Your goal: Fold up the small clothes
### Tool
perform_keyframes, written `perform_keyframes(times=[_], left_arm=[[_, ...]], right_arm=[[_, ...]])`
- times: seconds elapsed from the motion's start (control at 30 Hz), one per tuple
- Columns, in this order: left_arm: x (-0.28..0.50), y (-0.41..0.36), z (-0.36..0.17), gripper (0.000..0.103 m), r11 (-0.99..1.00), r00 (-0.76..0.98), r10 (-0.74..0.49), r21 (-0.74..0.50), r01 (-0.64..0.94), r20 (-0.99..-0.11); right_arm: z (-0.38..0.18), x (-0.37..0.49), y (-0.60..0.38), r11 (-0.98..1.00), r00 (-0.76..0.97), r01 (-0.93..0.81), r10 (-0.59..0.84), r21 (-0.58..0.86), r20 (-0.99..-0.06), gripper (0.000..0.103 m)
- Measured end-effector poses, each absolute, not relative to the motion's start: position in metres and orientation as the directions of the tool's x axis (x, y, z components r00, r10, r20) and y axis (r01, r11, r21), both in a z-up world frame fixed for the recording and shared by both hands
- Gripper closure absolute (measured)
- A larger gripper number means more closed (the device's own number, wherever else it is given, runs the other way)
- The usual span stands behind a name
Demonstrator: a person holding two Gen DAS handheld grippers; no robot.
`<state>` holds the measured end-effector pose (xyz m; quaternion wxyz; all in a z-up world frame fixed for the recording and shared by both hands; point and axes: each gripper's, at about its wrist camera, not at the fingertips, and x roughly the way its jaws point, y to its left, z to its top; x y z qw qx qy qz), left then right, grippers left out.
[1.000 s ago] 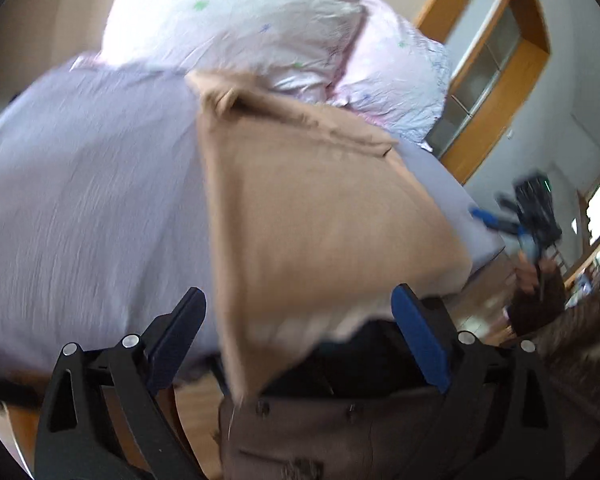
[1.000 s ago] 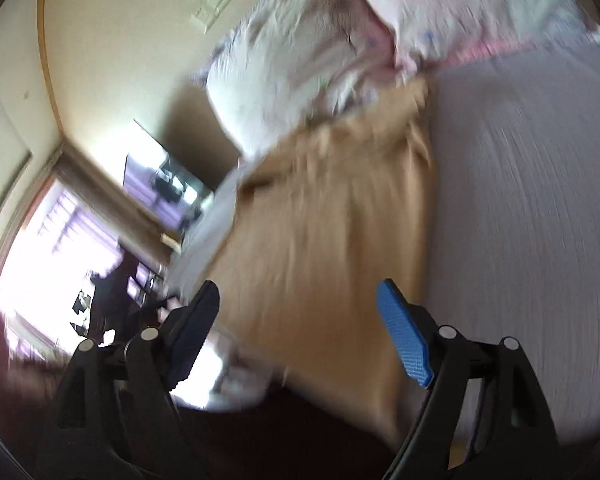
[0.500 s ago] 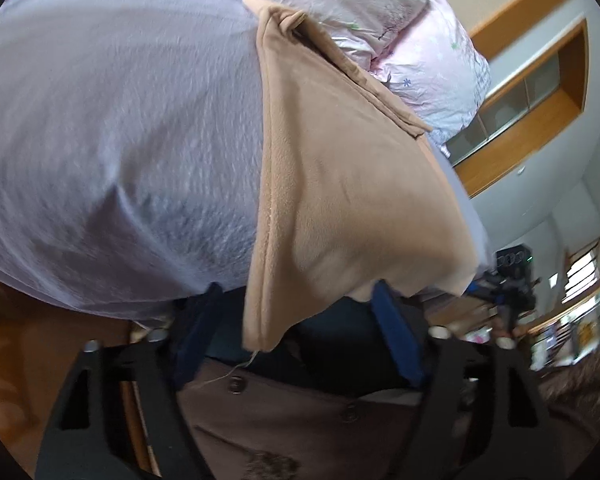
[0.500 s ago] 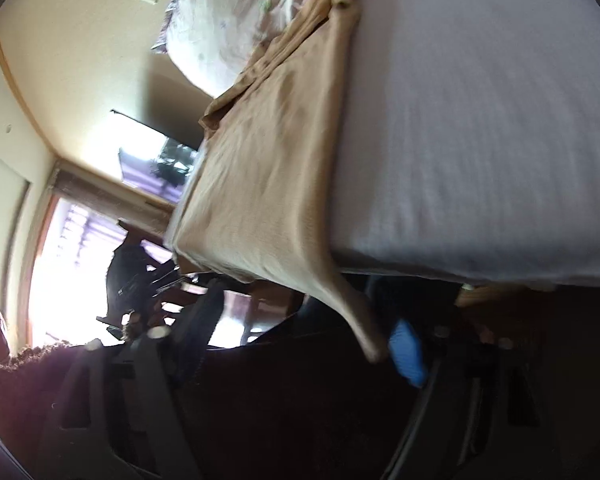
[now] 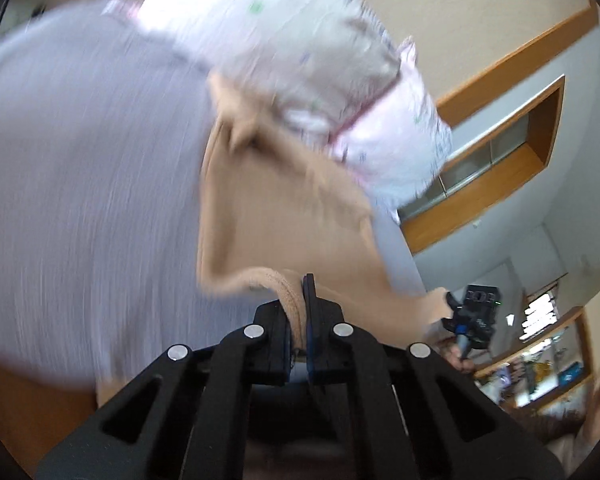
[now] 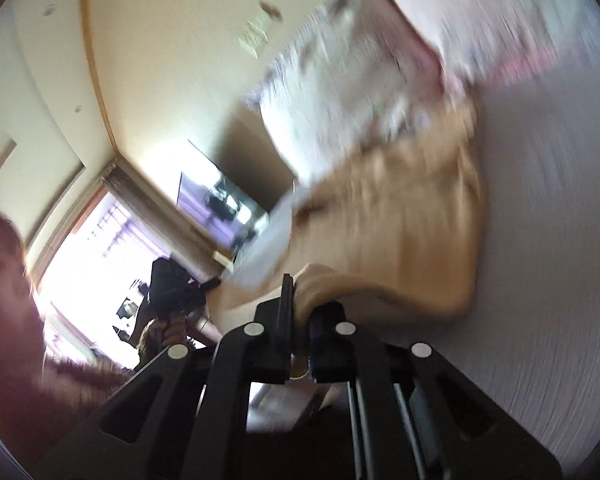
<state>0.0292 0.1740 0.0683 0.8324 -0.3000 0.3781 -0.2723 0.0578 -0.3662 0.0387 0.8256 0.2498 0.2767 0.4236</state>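
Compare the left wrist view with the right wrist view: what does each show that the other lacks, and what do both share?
Only the left wrist view shows the left gripper shut on the tan garment, plus a wood-framed wall recess at right.

Only the right wrist view shows the right gripper shut on the garment's other near corner, a bright window, a wall screen and a light switch.

Both show the tan garment spread on the lavender bed sheet, with pale pillows beyond. Both are motion-blurred.
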Motion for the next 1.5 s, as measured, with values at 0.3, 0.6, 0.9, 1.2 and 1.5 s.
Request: perform_keyframes(times=[0.3, 0.6, 0.9, 1.2, 1.5], left_arm=[[0.252, 0.167, 0.063, 0.099, 0.712, 0.639, -0.556, -0.701, 0.036, -0.532], [0.331, 0.167, 0.026, 0.099, 0.643, 0.569, -0.599, -0.762, -0.078, -0.564], [0.334, 0.213, 0.021, 0.009, 0.473, 0.689, -0.576, -0.867, -0.158, -0.44], [0.268, 0.211, 0.039, 0.009, 0.62, 0.595, -0.61, -0.783, -0.053, -0.523], [0.253, 0.163, 0.019, 0.026, 0.681, 0.471, -0.638, -0.732, -0.024, -0.609]], right_arm=[[0.035, 0.286, -0.364, 0.597, 0.704, -0.155, 0.626, 0.787, -0.335, 0.097], [-0.028, 0.354, -0.383, 0.413, 0.725, 0.117, 0.586, 0.903, -0.362, 0.094], [-0.021, 0.379, -0.387, 0.394, 0.782, 0.142, 0.518, 0.908, -0.347, 0.038], [0.035, 0.331, -0.367, 0.571, 0.784, -0.031, 0.523, 0.82, -0.335, 0.019], [0.048, 0.289, -0.331, 0.597, 0.7, -0.153, 0.628, 0.787, -0.34, 0.016]])
